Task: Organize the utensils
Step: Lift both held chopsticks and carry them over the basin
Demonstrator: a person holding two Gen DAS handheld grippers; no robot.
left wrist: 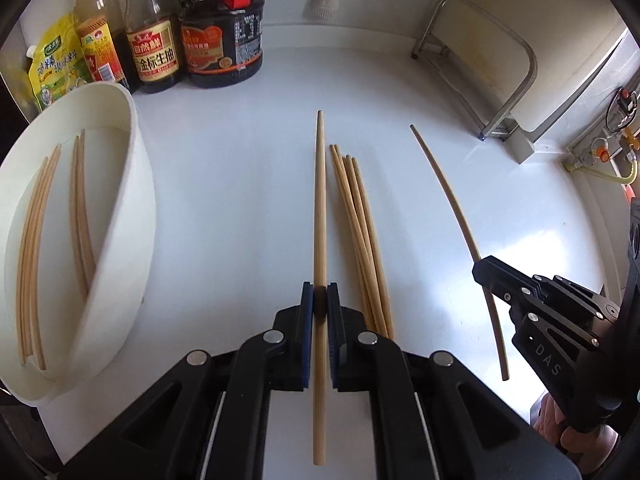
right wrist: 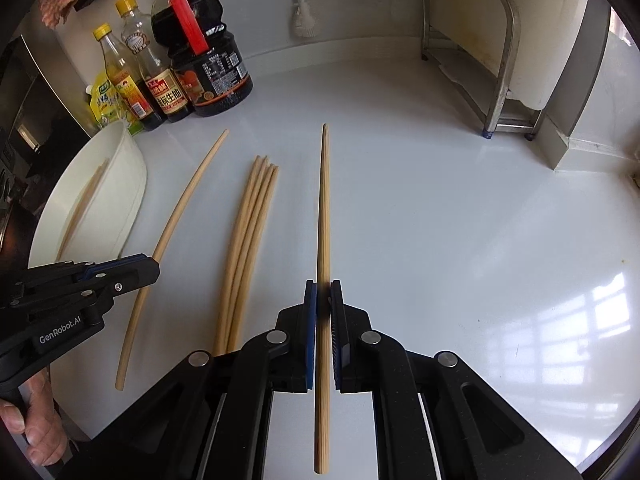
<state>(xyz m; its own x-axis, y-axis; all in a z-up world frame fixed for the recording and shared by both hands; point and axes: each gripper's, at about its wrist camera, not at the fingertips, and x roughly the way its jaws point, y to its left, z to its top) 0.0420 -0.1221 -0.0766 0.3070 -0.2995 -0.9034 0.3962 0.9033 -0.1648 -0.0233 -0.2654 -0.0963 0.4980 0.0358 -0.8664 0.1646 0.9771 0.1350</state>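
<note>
From the left wrist view, the left gripper (left wrist: 320,300) was clamped on a single chopstick (left wrist: 319,208), its blue pads pressed against the stick's sides. The stick ran straight away from the camera, thin tip toward the bottles, thick end cut close to the bottom edge. It stood clear of the white counter (left wrist: 248,184). Just to its right a bundle of loose chopsticks (left wrist: 360,232) lay on the counter, tips fanned away from the camera, their near ends hidden behind the gripper's finger. To the left, a white tray (left wrist: 136,184) held more chopsticks (left wrist: 32,264) lying lengthwise. Farther right, the right gripper (left wrist: 486,270) gripped another chopstick (left wrist: 452,200), which the lens bent into a curve; its far tip pointed up and left. Sauce bottles (left wrist: 160,52) stood at the back, their tops cut off.

From the right wrist view, the right gripper (right wrist: 323,300) was closed tight on its chopstick (right wrist: 324,208), the long axis running dead ahead, narrow tip farthest away. The bundle (right wrist: 248,240) lay on the counter (right wrist: 440,200) just to the left, its near ends hidden behind the gripper. Beyond it, the left gripper (right wrist: 154,270) held its own stick (right wrist: 180,208), tip slanting up and right. The tray (right wrist: 132,184) was partly cut off at the left edge, and its contents were hard to count. A metal rack (right wrist: 500,80) stood at the back right.
</note>
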